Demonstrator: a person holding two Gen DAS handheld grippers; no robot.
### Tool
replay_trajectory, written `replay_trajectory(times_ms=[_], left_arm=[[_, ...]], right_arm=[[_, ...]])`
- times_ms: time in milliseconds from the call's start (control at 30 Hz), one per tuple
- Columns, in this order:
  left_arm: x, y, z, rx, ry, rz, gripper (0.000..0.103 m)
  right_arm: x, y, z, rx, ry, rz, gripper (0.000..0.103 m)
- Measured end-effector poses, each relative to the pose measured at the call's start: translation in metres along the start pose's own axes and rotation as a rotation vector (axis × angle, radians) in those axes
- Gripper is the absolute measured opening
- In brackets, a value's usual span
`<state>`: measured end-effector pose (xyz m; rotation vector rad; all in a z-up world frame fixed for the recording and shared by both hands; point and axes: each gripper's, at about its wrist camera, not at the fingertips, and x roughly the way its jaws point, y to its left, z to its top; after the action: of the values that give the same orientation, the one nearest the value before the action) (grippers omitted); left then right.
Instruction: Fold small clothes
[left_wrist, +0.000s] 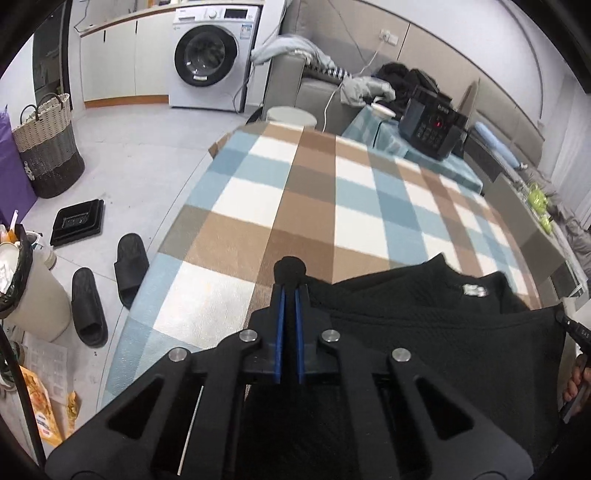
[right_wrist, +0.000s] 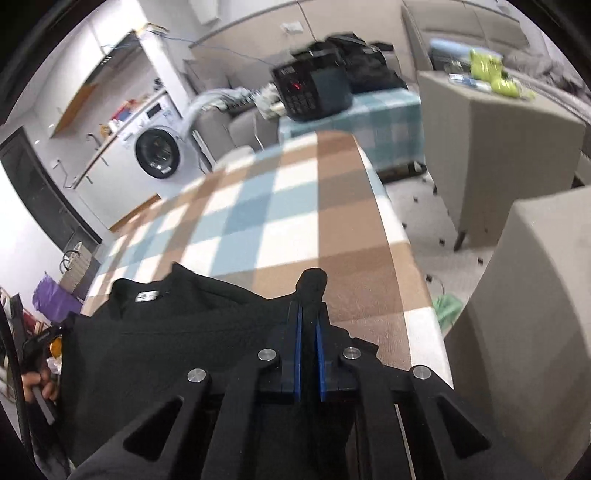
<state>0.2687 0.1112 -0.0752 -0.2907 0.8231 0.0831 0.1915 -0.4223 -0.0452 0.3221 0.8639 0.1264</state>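
A small black textured garment (left_wrist: 424, 332) with a white neck label (left_wrist: 474, 290) hangs stretched between my two grippers above the near edge of the plaid-covered table (left_wrist: 314, 192). My left gripper (left_wrist: 290, 273) is shut on the garment's left edge. My right gripper (right_wrist: 310, 288) is shut on its right edge, and the garment (right_wrist: 177, 332) spreads to the left of it with the label (right_wrist: 147, 295) near the top. The right gripper also shows at the right edge of the left wrist view (left_wrist: 576, 328).
A black cooker (left_wrist: 432, 127) stands on a blue-checked stand beyond the table. Grey sofa (left_wrist: 314, 85) with clothes behind. On the floor to the left are black slippers (left_wrist: 107, 284), a woven basket (left_wrist: 48, 144), a bin (left_wrist: 26, 280) and a washing machine (left_wrist: 210, 55). Grey armchairs (right_wrist: 498, 147) stand to the right.
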Motion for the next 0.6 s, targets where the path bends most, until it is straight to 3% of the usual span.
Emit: replay_trajectory(times_ms=[200, 367, 600], left_arm=[[-0.022, -0.003, 0.014, -0.016, -0.047, -0.033, 0.002], [-0.025, -0.005, 0.033, -0.013, -0.070, -0.034, 0.002], [0.016, 0.001, 0.043, -0.048, -0.006, -0.002, 0.004]], right_arm=[[-0.023, 0.012, 0.011, -0.013, -0.064, 0.009, 0.006], [-0.019, 0.016, 0.030, 0.008, -0.085, -0.009, 0.006], [0.022, 0.007, 0.041, 0.056, -0.031, -0.053, 0.006]])
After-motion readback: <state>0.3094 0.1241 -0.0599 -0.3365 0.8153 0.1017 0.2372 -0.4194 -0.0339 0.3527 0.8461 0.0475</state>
